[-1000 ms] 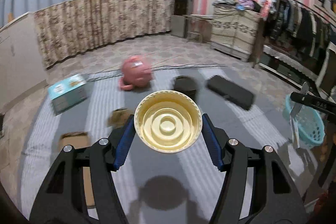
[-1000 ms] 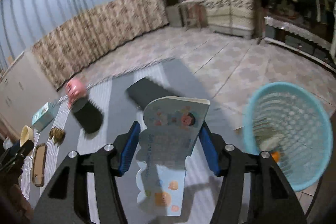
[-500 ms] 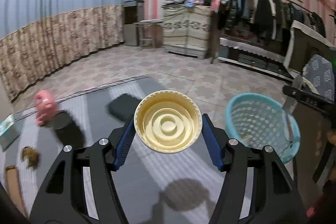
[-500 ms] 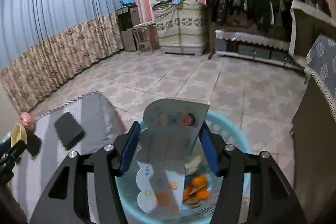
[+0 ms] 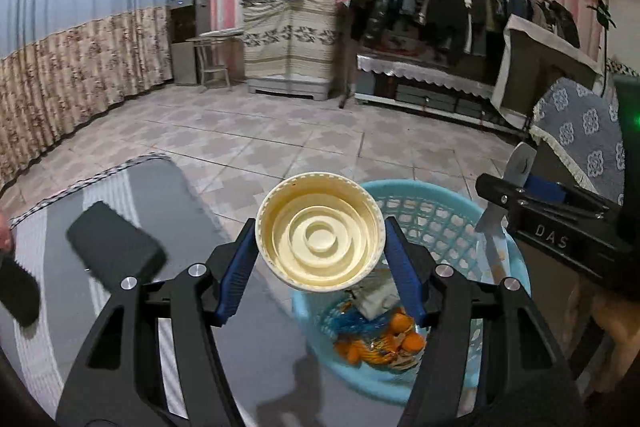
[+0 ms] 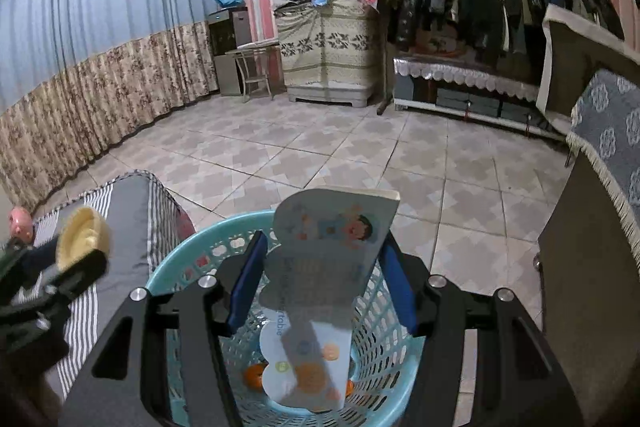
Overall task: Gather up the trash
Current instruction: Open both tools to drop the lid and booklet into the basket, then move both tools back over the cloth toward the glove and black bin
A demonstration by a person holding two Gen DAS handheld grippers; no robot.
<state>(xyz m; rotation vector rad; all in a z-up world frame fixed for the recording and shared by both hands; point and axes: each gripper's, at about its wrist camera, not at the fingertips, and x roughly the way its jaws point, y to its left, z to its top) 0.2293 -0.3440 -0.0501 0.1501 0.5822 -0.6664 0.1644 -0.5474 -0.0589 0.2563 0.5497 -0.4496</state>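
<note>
My left gripper (image 5: 320, 259) is shut on a cream plastic lid (image 5: 320, 231), held above the near left rim of a light blue mesh basket (image 5: 436, 211). Orange peels and wrappers (image 5: 380, 339) lie in the basket. My right gripper (image 6: 322, 279) is shut on a white printed paper package (image 6: 320, 291), which hangs over the basket's (image 6: 192, 255) opening. The right gripper also shows in the left wrist view (image 5: 560, 227), and the left gripper with the lid (image 6: 82, 235) shows in the right wrist view.
A grey striped mat (image 5: 132, 187) lies left of the basket with two black flat objects (image 5: 114, 247) on it. A pink toy (image 6: 20, 221) sits far left. A covered chair (image 6: 608, 131) and dark cabinet (image 6: 580, 267) stand right. Tiled floor (image 6: 320, 147) lies beyond.
Both grippers have moved right, toward the basket. The lid now sits over its near left rim and the package hangs deeper over its opening. Both grips are unchanged.
</note>
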